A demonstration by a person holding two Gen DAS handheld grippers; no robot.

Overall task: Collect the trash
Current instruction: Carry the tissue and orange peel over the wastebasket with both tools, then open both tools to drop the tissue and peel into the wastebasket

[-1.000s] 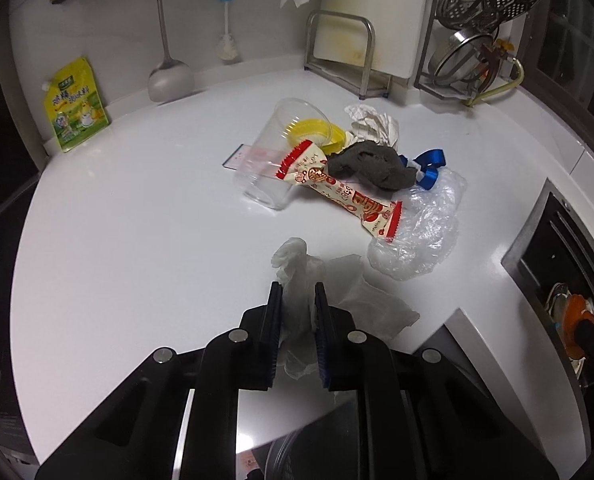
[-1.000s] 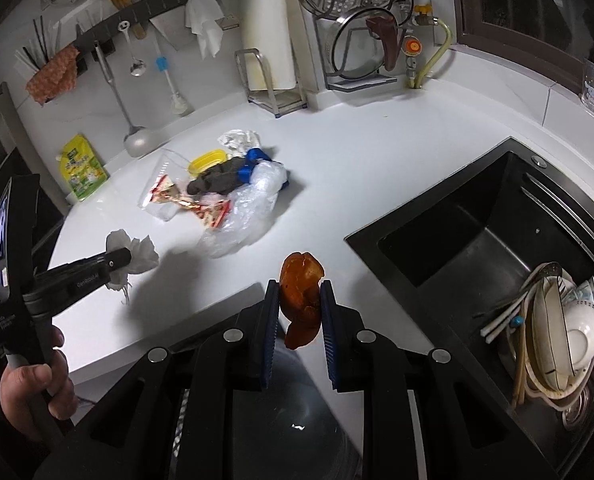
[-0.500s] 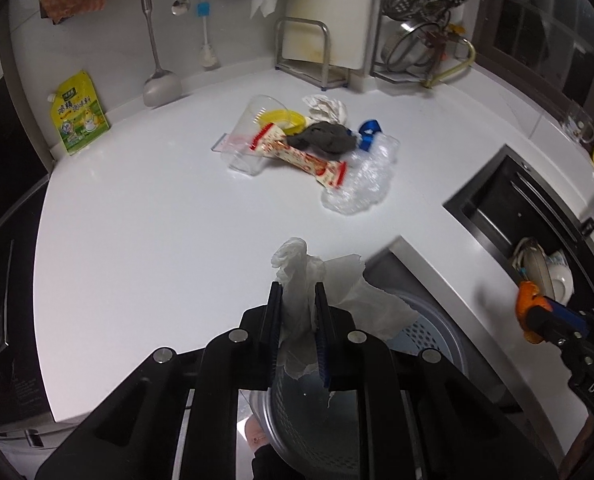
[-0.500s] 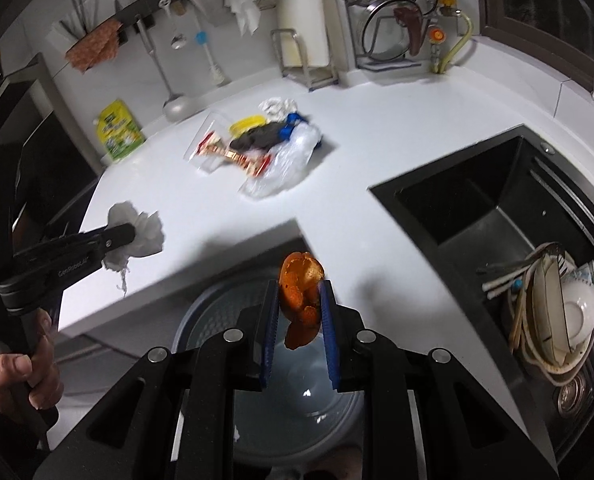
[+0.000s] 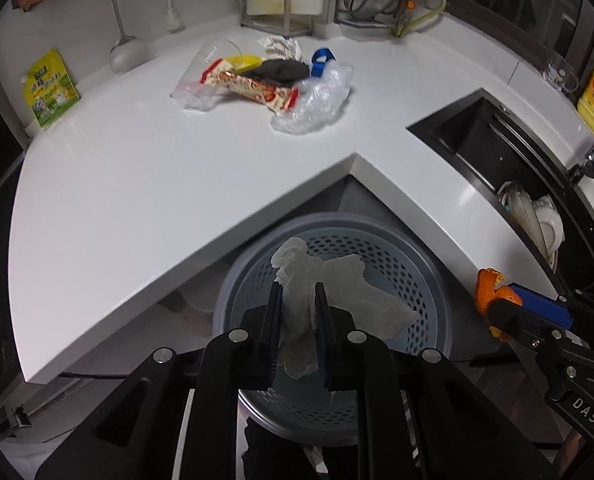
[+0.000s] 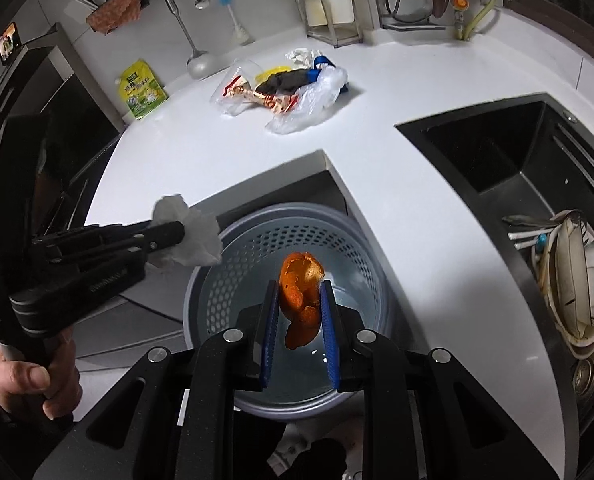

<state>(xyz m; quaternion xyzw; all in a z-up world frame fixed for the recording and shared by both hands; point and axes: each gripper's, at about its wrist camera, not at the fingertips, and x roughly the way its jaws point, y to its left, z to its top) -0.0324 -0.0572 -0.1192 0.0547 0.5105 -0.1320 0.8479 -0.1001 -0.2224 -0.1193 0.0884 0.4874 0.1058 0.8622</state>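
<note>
My left tool (image 5: pixel 297 300) pinches a crumpled tissue (image 5: pixel 321 292) over the perforated bin (image 6: pixel 233 252); my right tool (image 6: pixel 299 296) clamps an orange peel (image 6: pixel 299 284) above it. I can't make out the bin's bottom. More trash (image 5: pixel 265 80) lies far back on the surface (image 5: pixel 137 168).

Glossy white counter (image 5: pixel 145 184); perforated grey plastic bin (image 5: pixel 397 272); crumpled paper tissue (image 5: pixel 337 292).

Both grippers' jaws clamped (downward-tilted)
</note>
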